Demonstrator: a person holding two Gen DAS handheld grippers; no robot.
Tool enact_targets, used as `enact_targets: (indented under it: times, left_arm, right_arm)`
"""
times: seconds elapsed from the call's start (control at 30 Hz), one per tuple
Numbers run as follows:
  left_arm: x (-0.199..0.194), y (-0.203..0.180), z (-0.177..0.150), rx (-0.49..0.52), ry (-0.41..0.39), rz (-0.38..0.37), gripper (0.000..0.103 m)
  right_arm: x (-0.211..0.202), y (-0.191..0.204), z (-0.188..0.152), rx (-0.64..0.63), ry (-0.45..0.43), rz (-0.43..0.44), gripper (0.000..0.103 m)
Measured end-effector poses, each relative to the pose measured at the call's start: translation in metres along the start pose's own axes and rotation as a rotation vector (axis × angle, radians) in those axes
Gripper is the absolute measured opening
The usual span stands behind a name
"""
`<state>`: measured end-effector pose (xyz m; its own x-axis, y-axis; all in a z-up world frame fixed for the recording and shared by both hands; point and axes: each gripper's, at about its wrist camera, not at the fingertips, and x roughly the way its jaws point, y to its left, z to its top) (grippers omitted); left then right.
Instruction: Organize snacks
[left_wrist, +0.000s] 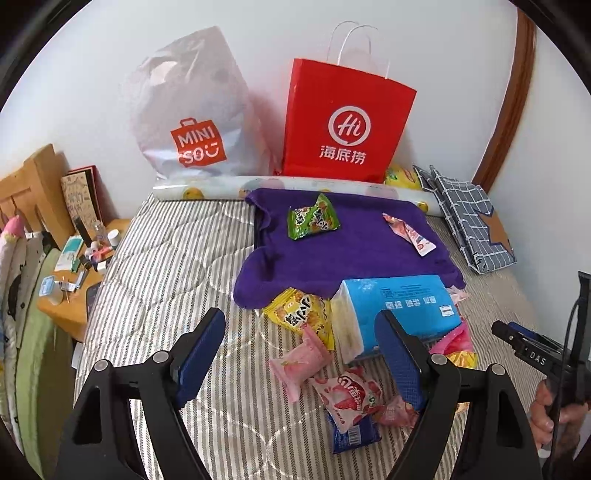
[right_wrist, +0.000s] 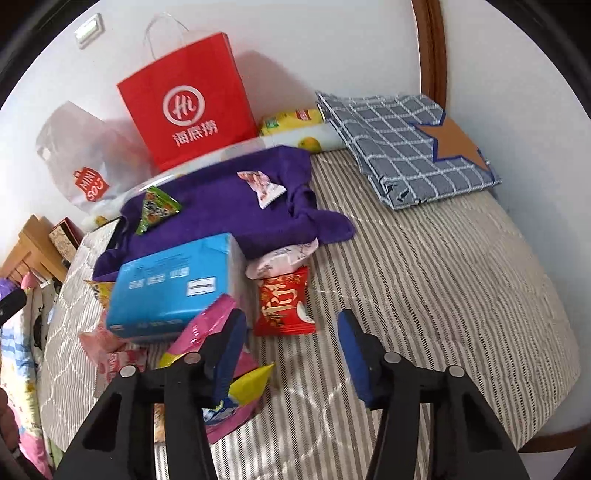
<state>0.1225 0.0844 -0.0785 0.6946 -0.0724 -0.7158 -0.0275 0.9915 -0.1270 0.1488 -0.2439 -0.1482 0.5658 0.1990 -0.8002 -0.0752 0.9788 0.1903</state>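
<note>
Scene: bed w/ striped quilt (right_wrist: 424, 295); snacks scattered on it and on a purple towel (left_wrist: 351, 251).

Left gripper (left_wrist: 306, 354): fingers spread wide, nothing between pads. It hangs over the near snack cluster, clear of the quilt. Its right finger overlaps a strawberry-print packet (left_wrist: 349, 397) in the left wrist view; contact cannot be confirmed.

Right gripper (right_wrist: 291, 350): fingers apart, gap narrower than the left's, only bare quilt between them. Left finger sits over the edge of a pink/yellow snack bag (right_wrist: 218, 347); whether it touches, cannot tell. No pinch visible.

Snack locations:
- Green packet (left_wrist: 313, 218) on towel, far-left part.
- Pink-white sachet (left_wrist: 408, 234) on towel, right part.
- Yellow packet (left_wrist: 301, 314) at the towel's near edge, partly under it.
- Pale pink wrapped item (left_wrist: 299, 363) on quilt, just beside the strawberry-print packet.
- Red packet w/ gold characters (right_wrist: 282, 306) on quilt, just right of the tissue pack.
- Blue packet (left_wrist: 354, 434) under the strawberry-print packet; text unreadable.

Blue tissue pack (right_wrist: 173, 288) lies at the towel's near edge; white print, too small to read.

Against the wall: red paper bag (left_wrist: 347, 118), logo "Hi" + "海底捞"; grey plastic bag (left_wrist: 192, 110), logo "MINISO". Checked fabric item w/ orange star (right_wrist: 417, 147) at far-right. Right gripper body reads "DAS" in the left wrist view.
</note>
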Motion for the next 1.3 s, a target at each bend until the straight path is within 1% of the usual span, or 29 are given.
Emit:
enact_targets:
  times: [0.3, 0.5, 0.6, 0.87, 0.97, 1.03, 1.07, 1.13, 1.2, 1.3]
  left_arm:
    - [0.030, 0.010, 0.013, -0.022, 0.038, 0.009, 0.083]
    - [0.051, 0.014, 0.017, -0.012, 0.066, 0.040, 0.083]
    - [0.058, 0.017, 0.018, -0.012, 0.082, 0.043, 0.083]
    - [0.067, 0.019, 0.019, -0.009, 0.106, 0.034, 0.083]
    - [0.068, 0.019, 0.018, -0.006, 0.115, 0.031, 0.083]
    - [0.067, 0.019, 0.017, -0.007, 0.115, 0.032, 0.083]
    - [0.067, 0.019, 0.017, -0.008, 0.116, 0.032, 0.083]
    - [0.065, 0.019, 0.016, -0.010, 0.117, 0.027, 0.083]
    - [0.062, 0.019, 0.015, -0.013, 0.113, 0.025, 0.083]
    - [0.057, 0.020, 0.013, -0.023, 0.110, 0.023, 0.083]
  right_arm:
    - [0.045, -0.013, 0.027, 0.023, 0.054, 0.021, 0.048]
    - [0.077, -0.018, 0.047, 0.055, 0.092, 0.056, 0.048]
    - [0.091, -0.014, 0.052, 0.048, 0.118, 0.078, 0.048]
    - [0.118, -0.005, 0.055, 0.022, 0.182, 0.090, 0.049]
    - [0.117, -0.007, 0.055, 0.038, 0.175, 0.107, 0.041]
    - [0.113, -0.008, 0.057, 0.048, 0.164, 0.112, 0.030]
    - [0.110, -0.010, 0.057, 0.060, 0.159, 0.119, 0.028]
    - [0.104, -0.014, 0.059, 0.085, 0.155, 0.156, 0.018]
    - [0.098, -0.016, 0.059, 0.098, 0.152, 0.187, 0.015]
    - [0.084, -0.015, 0.057, 0.097, 0.130, 0.192, 0.013]
